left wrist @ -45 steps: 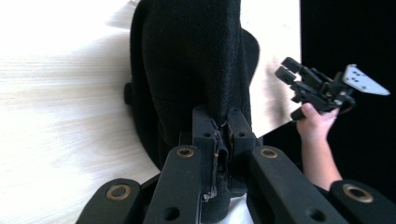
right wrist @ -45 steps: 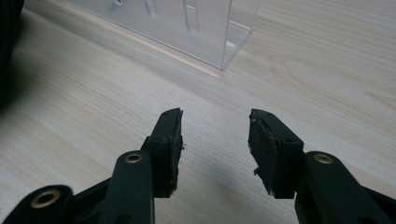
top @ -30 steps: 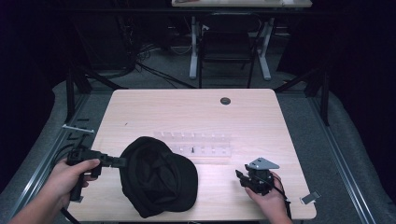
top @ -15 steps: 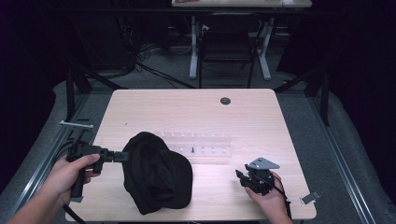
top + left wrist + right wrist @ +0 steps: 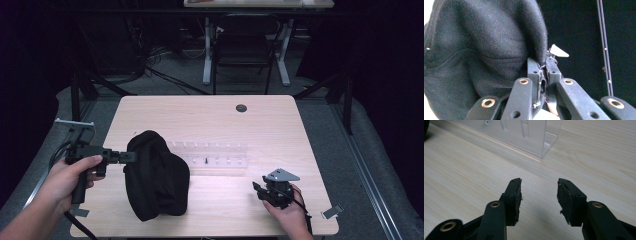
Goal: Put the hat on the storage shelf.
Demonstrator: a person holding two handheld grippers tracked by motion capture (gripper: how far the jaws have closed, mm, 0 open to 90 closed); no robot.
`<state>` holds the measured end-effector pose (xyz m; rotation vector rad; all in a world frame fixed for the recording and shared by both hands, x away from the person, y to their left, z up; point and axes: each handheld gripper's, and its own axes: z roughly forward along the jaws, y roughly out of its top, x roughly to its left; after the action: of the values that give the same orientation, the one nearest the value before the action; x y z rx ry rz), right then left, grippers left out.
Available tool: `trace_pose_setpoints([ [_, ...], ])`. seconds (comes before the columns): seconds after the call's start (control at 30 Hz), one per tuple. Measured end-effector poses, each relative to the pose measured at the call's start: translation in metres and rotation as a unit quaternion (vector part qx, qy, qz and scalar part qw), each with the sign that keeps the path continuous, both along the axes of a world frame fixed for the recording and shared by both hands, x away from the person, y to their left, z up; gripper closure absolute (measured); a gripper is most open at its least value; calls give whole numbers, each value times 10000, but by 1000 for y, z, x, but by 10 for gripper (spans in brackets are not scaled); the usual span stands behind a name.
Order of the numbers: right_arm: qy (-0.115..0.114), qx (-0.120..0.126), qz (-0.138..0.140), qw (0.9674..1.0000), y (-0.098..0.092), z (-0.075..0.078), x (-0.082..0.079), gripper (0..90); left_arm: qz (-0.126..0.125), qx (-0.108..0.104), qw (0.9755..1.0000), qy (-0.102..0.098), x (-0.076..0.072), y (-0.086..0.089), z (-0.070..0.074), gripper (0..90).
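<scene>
A black knit hat [image 5: 157,175] hangs at the table's left side, its lower part resting on the wood. My left gripper [image 5: 131,156] is shut on the hat's upper edge and holds it up; in the left gripper view the dark fabric [image 5: 486,50] is pinched between the closed jaws of that gripper [image 5: 543,65], with a small white tag [image 5: 559,51] just beyond them. My right gripper [image 5: 258,188] rests low on the table at the front right. Its jaws stand open over bare wood in the right gripper view [image 5: 539,193].
A clear plastic rack [image 5: 212,155] lies across the table's middle, and its corner [image 5: 534,137] is just ahead of the right jaws. A round dark grommet [image 5: 241,108] sits near the far edge. Bits of tape [image 5: 332,211] lie at the front right corner.
My left gripper has risen with the hat's edge, pulling the hat from a flat heap into a taller hanging shape. The right hand has stayed in place.
</scene>
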<state>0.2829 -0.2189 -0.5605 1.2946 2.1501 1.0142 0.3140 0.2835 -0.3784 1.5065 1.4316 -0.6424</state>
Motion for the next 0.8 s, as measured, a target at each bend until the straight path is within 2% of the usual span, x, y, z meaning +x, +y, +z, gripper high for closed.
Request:
trace_pose_setpoints([
  [0.2, 3, -24, -6, 10000, 0, 0, 0, 540, 75, 3, 9999, -112, 1, 4, 13, 856],
  [0.5, 7, -44, -9, 10000, 0, 0, 0, 540, 227, -156, 9990, -352, 7, 11, 35, 855],
  [0.67, -3, -33, -18, 10000, 0, 0, 0, 539, 289, -245, 9982, -458, 13, 9, 43, 855],
  [0.8, 12, -25, -7, 10000, 0, 0, 0, 540, 303, -214, 9981, -487, 18, 5, 49, 855],
])
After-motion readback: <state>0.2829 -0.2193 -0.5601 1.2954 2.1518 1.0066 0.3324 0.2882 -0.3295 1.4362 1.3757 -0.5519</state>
